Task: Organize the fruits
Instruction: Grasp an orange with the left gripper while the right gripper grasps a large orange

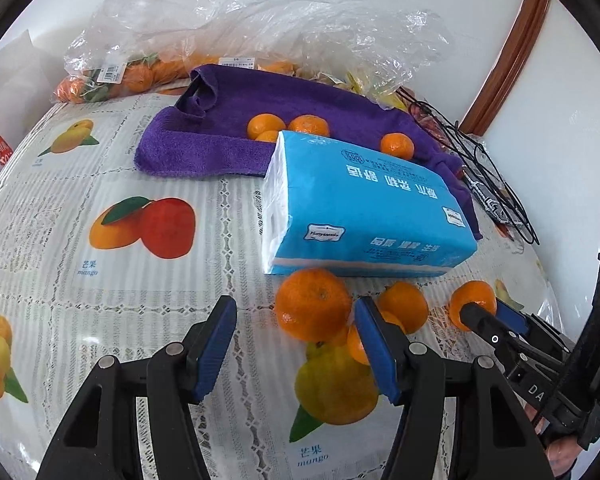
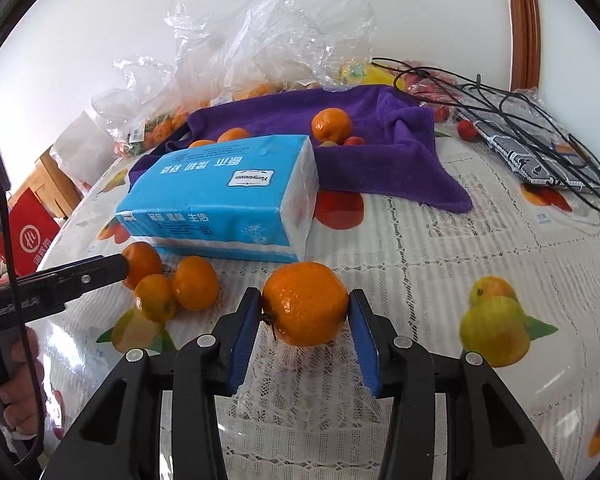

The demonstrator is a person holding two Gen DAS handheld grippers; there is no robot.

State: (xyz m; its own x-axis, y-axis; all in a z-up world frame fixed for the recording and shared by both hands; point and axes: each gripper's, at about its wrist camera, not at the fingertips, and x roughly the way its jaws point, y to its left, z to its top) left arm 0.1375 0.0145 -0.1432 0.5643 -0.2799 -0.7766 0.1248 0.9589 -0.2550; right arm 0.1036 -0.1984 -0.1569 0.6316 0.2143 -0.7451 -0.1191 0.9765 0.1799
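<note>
Right gripper (image 2: 305,312): lower centre, pads clamped on a tangerine (image 2: 305,303).
Left gripper (image 1: 296,344): lower centre, jaws apart, holding nothing.
Tissue pack (image 1: 364,204): centre, blue.

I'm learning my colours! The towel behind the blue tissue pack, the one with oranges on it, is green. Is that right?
Not quite. The towel behind the blue tissue pack, with oranges on it, is purple, not green. The right wrist view shows it clearly.
</note>
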